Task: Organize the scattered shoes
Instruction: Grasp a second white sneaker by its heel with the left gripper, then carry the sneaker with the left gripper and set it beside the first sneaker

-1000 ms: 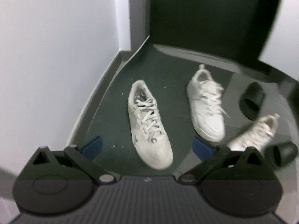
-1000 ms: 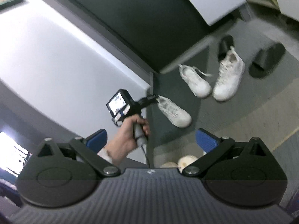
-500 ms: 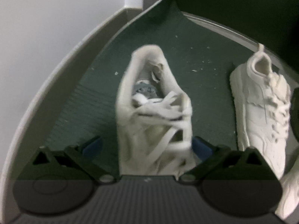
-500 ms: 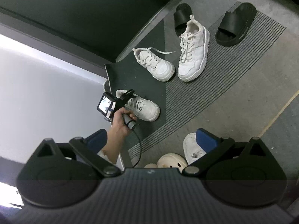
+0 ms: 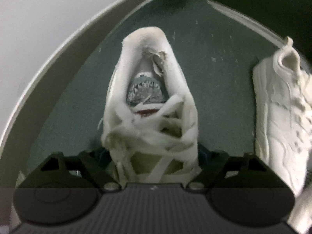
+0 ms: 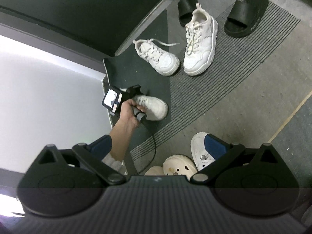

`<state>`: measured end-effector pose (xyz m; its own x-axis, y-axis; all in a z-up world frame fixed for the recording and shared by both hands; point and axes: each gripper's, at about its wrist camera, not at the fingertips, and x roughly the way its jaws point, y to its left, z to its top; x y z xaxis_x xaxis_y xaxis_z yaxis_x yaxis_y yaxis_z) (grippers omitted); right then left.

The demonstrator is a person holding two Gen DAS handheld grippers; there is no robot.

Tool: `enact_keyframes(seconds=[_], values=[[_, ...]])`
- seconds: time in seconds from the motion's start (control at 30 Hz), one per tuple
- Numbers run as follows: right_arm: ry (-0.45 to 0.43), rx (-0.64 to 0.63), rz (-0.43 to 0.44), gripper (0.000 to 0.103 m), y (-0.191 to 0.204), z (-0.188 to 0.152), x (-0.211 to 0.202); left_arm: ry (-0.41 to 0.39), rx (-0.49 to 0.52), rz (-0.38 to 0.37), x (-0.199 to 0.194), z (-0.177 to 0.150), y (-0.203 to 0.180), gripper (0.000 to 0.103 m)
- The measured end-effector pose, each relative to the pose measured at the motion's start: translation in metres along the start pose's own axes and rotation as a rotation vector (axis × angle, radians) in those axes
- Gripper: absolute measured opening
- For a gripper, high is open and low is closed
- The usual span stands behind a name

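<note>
A worn white sneaker lies on the dark green mat, heel away from me. My left gripper points steeply down over its laced middle. Its jaws are closing, and the blue pads sit tight against the shoe's two sides. In the right wrist view a hand holds that left gripper on the same sneaker. My right gripper hangs open above the floor with nothing between its fingers.
Two more white sneakers and two black slides lie on the grey ribbed mat. Cream clogs and another white sneaker lie below my right gripper. A white wall bounds the left.
My left gripper has dropped onto the sneaker, and its fingers have come in from wide apart to the shoe's sides. The right wrist view has tipped down toward the floor.
</note>
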<state>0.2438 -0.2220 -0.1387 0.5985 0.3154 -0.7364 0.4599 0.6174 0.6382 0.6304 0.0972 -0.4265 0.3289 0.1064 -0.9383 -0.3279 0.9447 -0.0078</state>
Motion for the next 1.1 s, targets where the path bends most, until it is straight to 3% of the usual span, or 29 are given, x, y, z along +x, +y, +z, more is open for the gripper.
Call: enact_keyframes(seconds=[0.33,0.57,0.63,0.8,0.9,1.1], values=[[-0.076,-0.014,0.060,0.103,-0.011,-0.026,-0.064,0.121,0.083,-0.136,-0.076,-0.082,-0.036,0.084],[-0.137,-0.005,0.074,0.103,-0.031,-0.046,-0.113,0.120,0.211,-0.219,-0.133,-0.155,-0.090,0.084],[-0.155,0.004,0.077,0.103,-0.037,-0.049,-0.125,0.109,0.259,-0.251,-0.153,-0.192,-0.100,0.084],[-0.188,0.014,0.083,0.103,-0.051,-0.054,-0.149,0.150,0.389,-0.260,-0.170,-0.260,-0.128,0.084],[-0.201,0.034,0.091,0.103,-0.062,-0.054,-0.158,0.157,0.517,-0.259,-0.172,-0.304,-0.147,0.084],[-0.244,0.067,0.079,0.103,-0.078,-0.045,-0.172,0.136,0.708,-0.239,-0.156,-0.371,-0.179,0.086]])
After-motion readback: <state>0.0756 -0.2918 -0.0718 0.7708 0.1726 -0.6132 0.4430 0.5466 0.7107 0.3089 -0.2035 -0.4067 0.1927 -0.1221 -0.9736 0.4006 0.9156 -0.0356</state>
